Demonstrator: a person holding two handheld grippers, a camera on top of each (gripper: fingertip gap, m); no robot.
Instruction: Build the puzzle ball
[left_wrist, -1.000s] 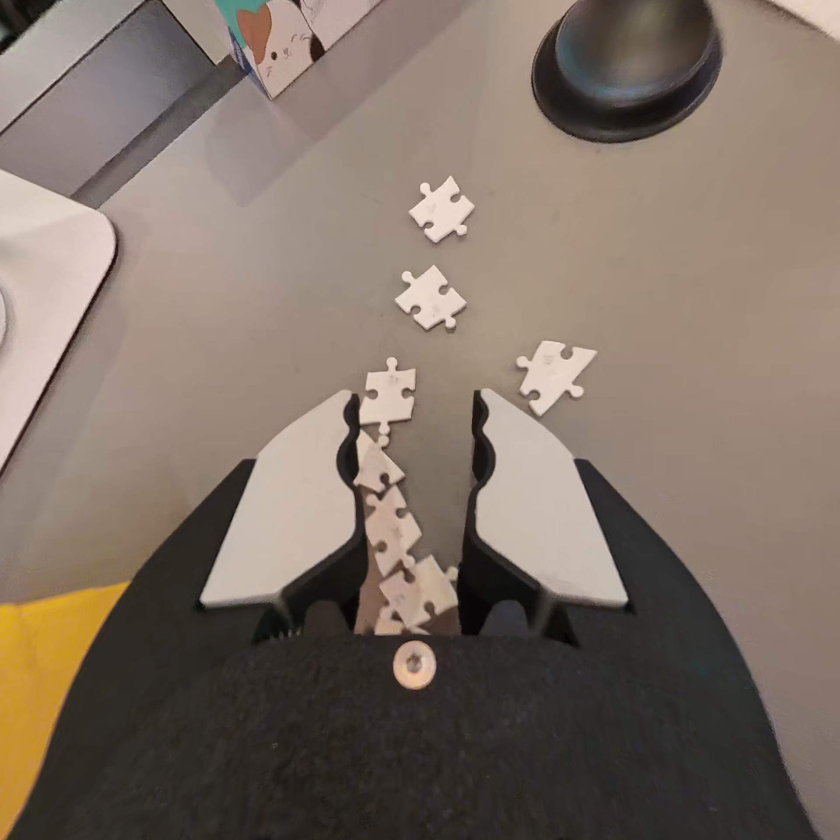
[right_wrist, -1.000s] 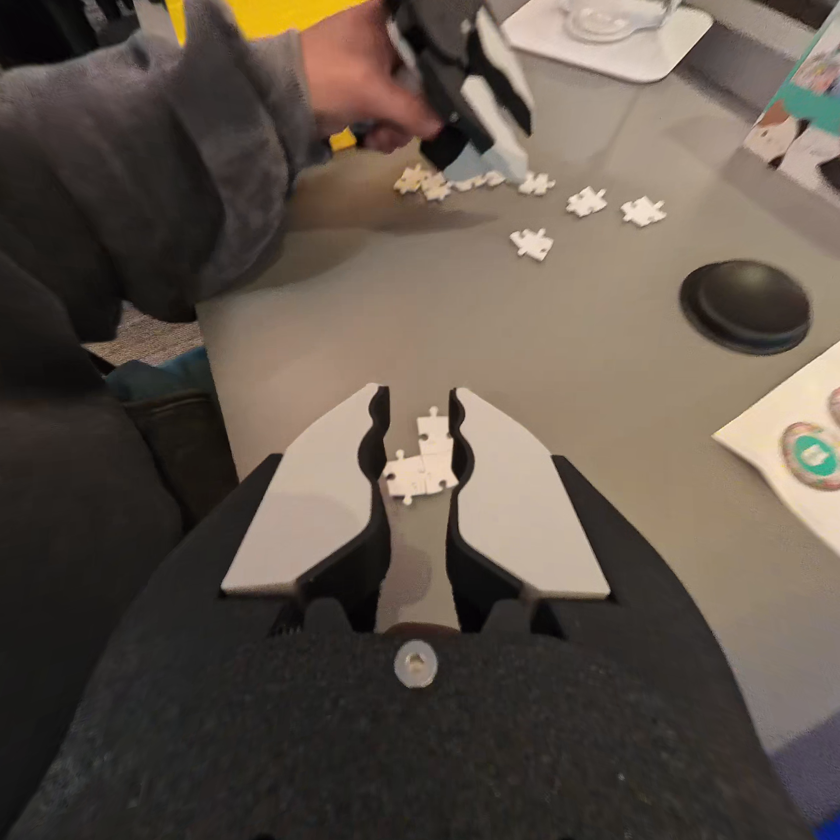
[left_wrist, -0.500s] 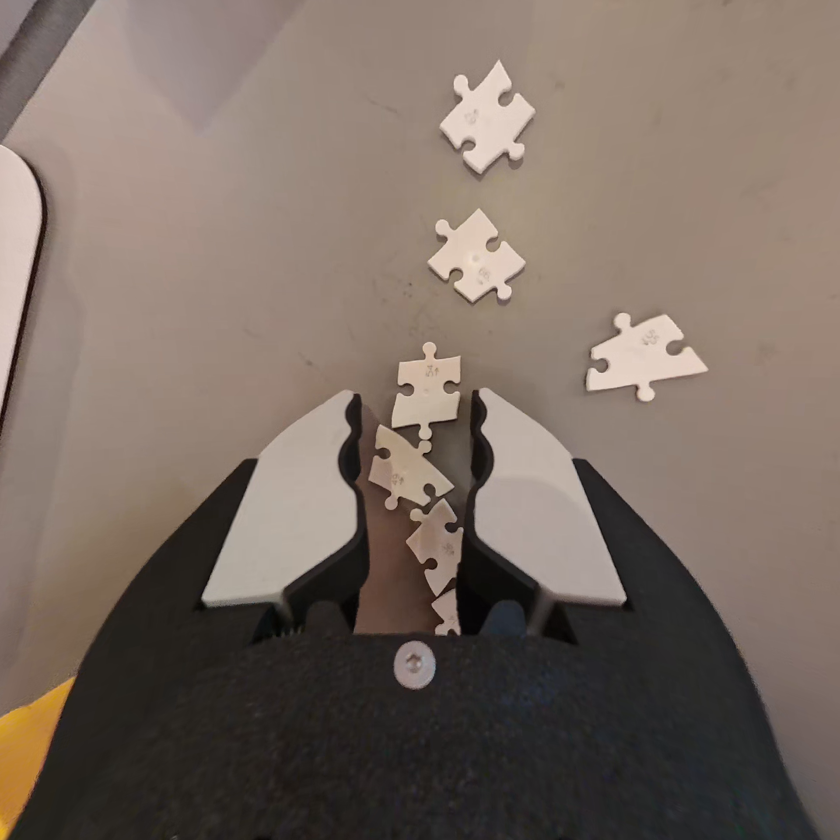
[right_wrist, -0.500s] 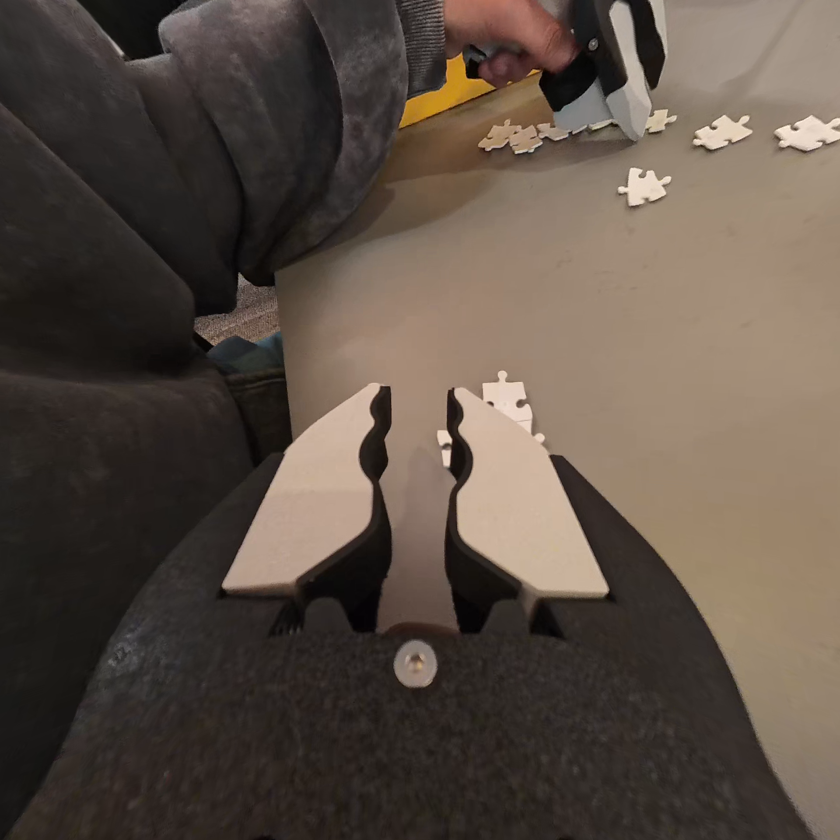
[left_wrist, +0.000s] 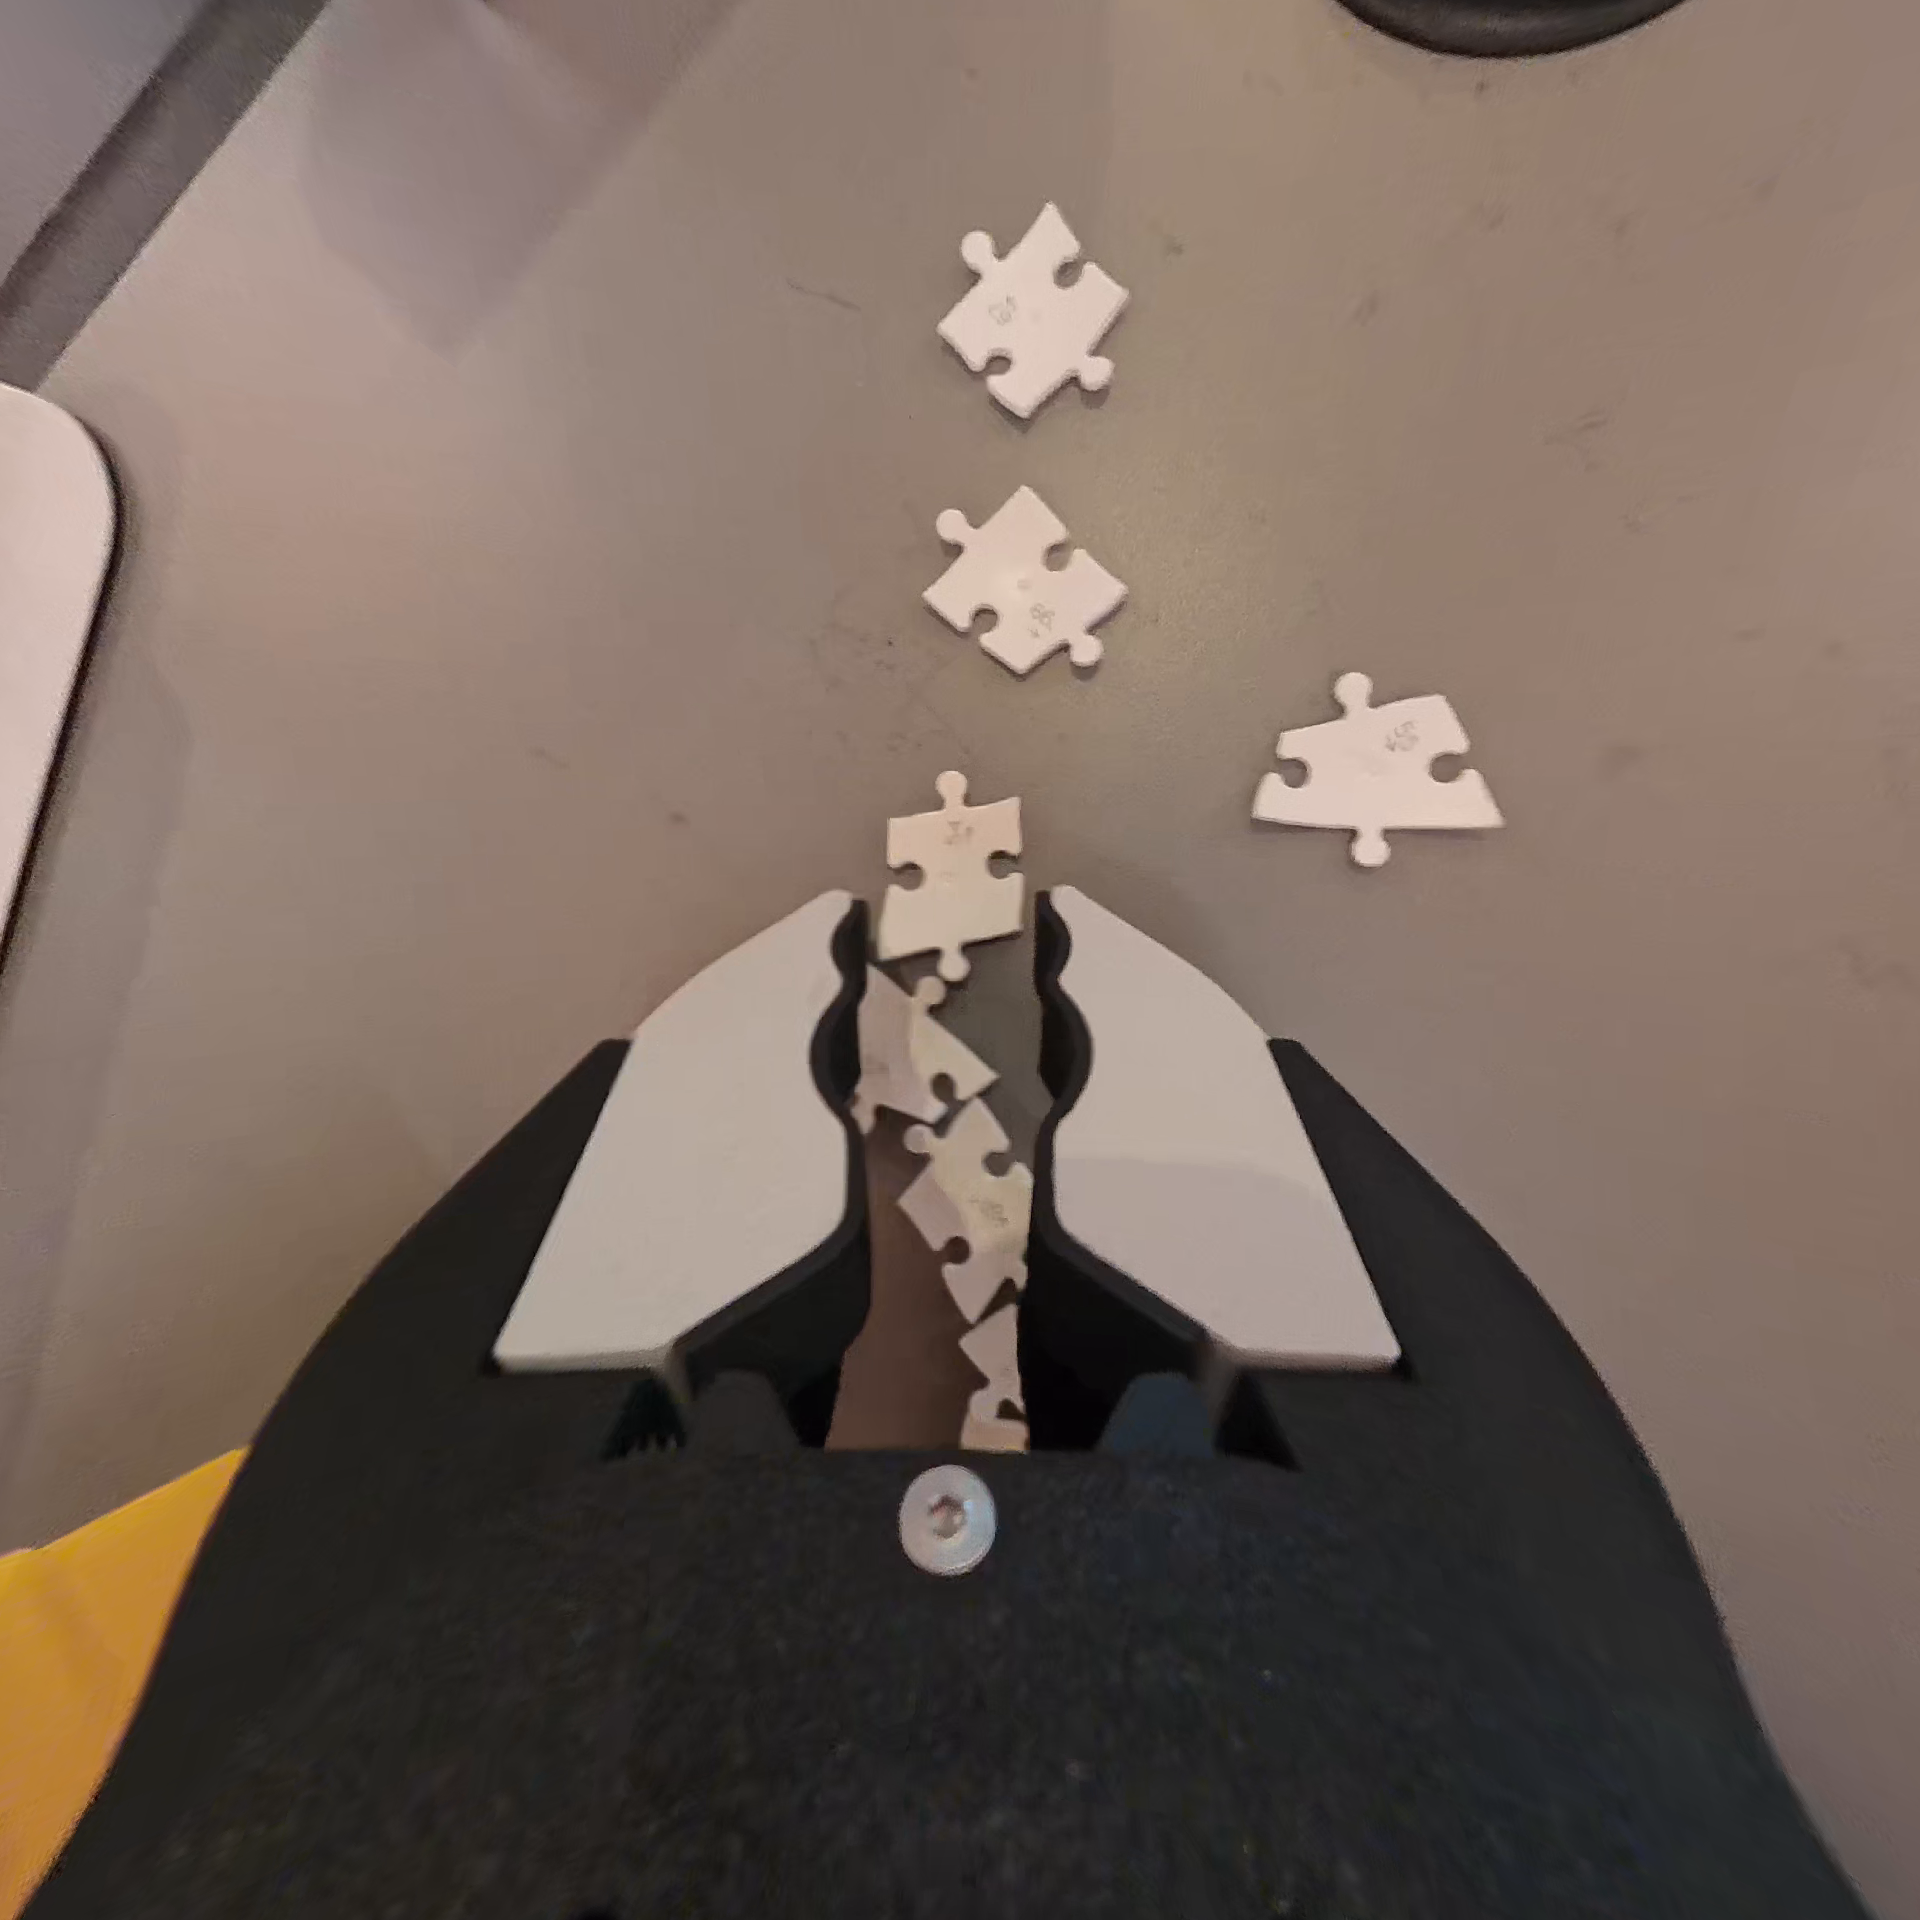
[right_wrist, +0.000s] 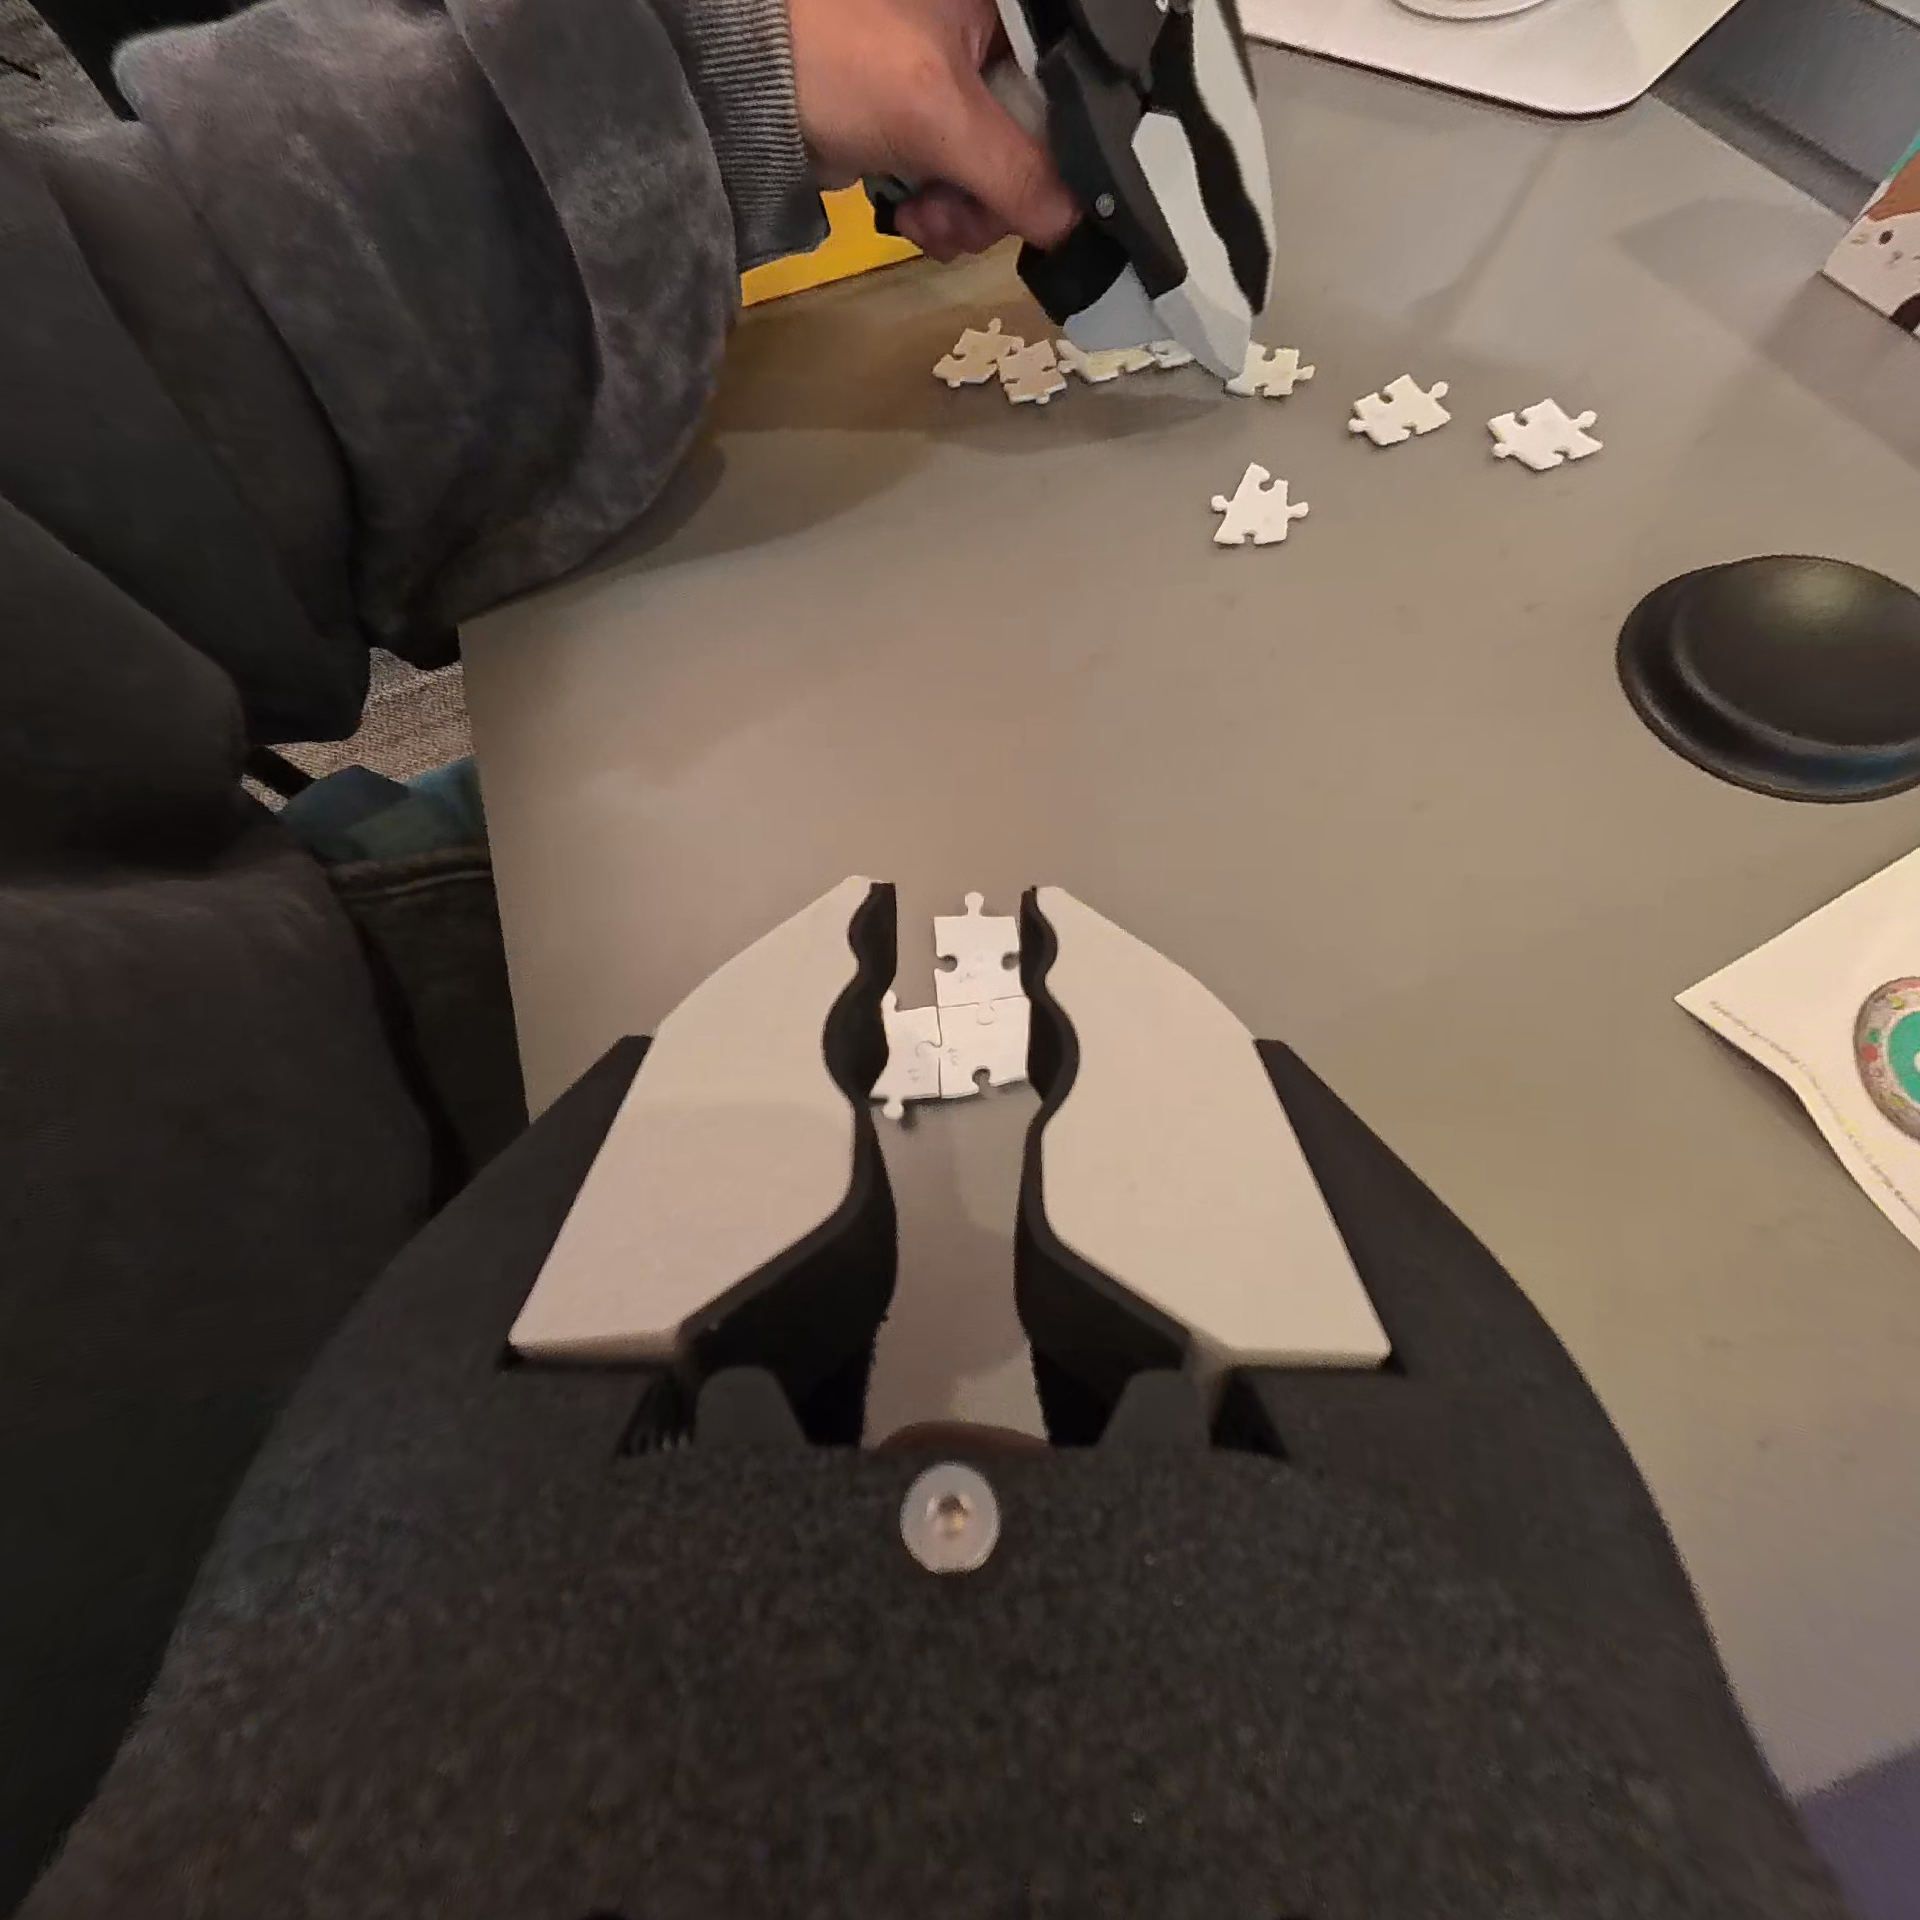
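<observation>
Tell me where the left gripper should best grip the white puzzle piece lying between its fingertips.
Probably across the two side edges of the puzzle piece, coming from above with the left gripper open astride it. It lies flat on the grey table, knobs pointing away and back, so the notched sides face the fingers.

- Likely an office or meeting room: grey desk (right_wrist: 1247, 748) with a round black cable cap (right_wrist: 1787, 675).
- Grey carpet (right_wrist: 405, 707) shows past the desk's edge.
- Printed sheet (right_wrist: 1808, 1049) and white mat (right_wrist: 1455, 62) lie on the desk.
</observation>
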